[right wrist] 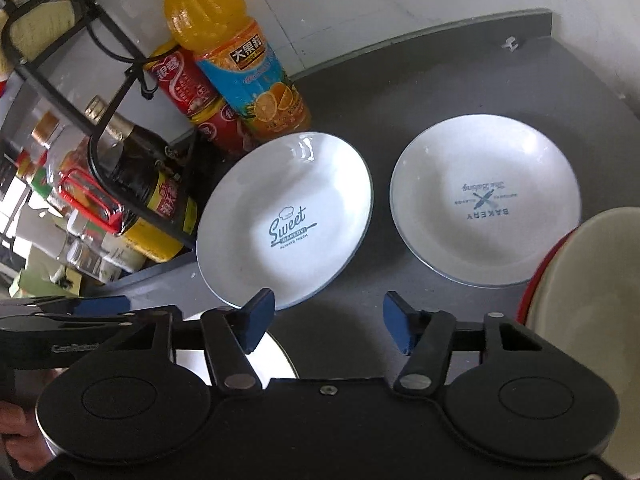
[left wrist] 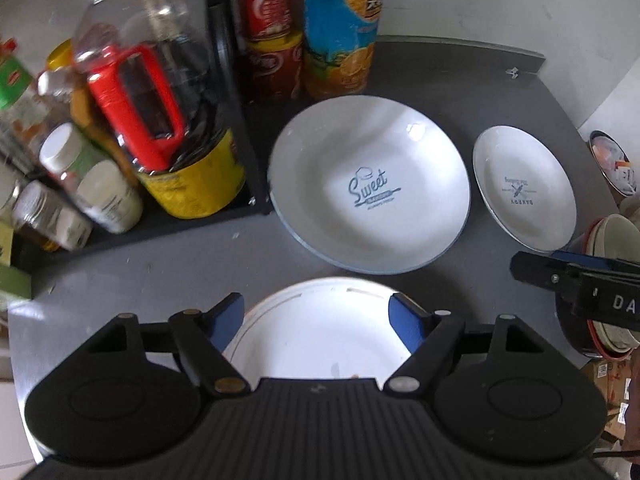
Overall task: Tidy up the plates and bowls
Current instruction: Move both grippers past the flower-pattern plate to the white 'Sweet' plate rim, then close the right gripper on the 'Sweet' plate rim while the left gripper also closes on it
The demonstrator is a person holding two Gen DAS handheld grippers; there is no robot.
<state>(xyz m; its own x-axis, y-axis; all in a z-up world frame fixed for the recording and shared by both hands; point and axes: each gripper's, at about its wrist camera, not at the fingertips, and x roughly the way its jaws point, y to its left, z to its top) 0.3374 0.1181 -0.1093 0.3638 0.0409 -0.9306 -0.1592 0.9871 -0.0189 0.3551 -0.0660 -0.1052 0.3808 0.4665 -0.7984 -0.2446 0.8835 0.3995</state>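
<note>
While both tools (left wrist: 318,318) (right wrist: 328,322) gape empty — bottles (right wrist: 240,64) beside Sweet plate (right wrist: 286,220).

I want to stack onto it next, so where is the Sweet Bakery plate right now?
The Sweet Bakery plate lies mid-counter, between the orange juice bottle and the Bakery plate on its right.

Dark grey countertop (right wrist: 460,92) w/ raised back edge meets a white wall (right wrist: 380,4); a black wire rack (right wrist: 48,80) stands at left; bright light reflects on surfaces.
</note>
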